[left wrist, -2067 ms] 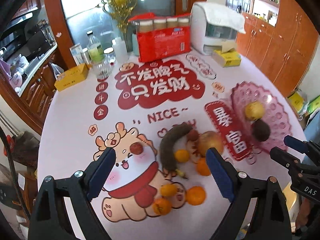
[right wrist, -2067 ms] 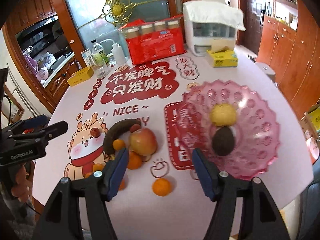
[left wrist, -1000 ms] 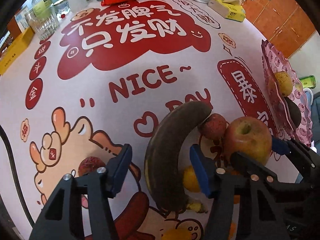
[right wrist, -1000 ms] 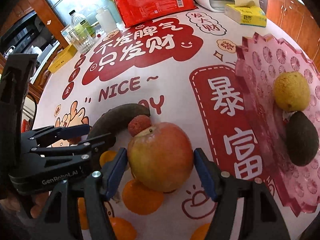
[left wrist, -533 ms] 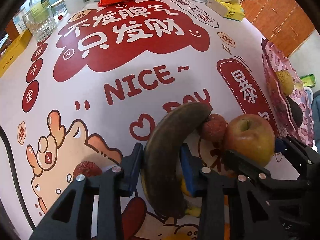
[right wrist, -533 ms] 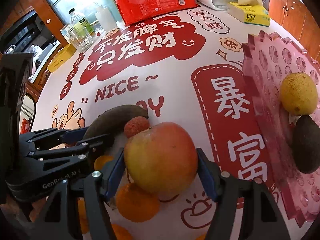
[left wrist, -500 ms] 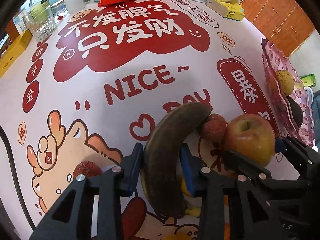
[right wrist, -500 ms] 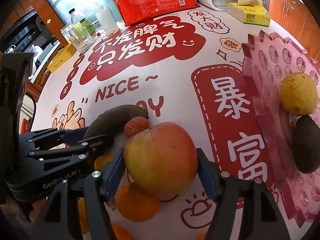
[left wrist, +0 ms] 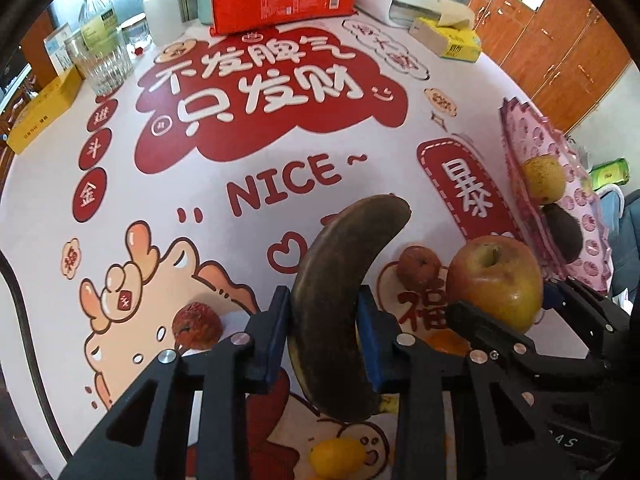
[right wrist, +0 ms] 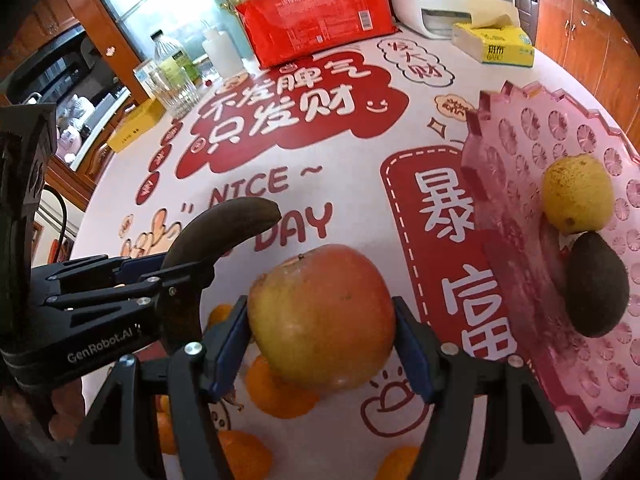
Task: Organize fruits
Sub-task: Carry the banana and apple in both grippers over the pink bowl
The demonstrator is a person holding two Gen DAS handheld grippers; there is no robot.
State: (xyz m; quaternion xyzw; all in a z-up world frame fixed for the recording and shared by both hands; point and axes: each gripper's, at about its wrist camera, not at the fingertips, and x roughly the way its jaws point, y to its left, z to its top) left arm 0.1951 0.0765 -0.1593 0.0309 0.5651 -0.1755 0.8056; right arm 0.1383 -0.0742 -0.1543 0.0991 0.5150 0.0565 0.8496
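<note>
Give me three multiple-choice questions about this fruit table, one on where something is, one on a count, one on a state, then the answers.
1. Where is the avocado?
A. on the pink plate
B. beside the glass
C. in the left gripper

2. How many fruits lie on the pink plate?
A. one
B. two
C. four

3. What do the left gripper's jaws hold?
A. nothing
B. the apple
C. the banana

Answers:
1 A: it lies on the plate beside the lemon.
2 B: only lemon and avocado are there.
3 C: the jaws, having just closed, clamp the dark banana; the right gripper has the apple.
</note>
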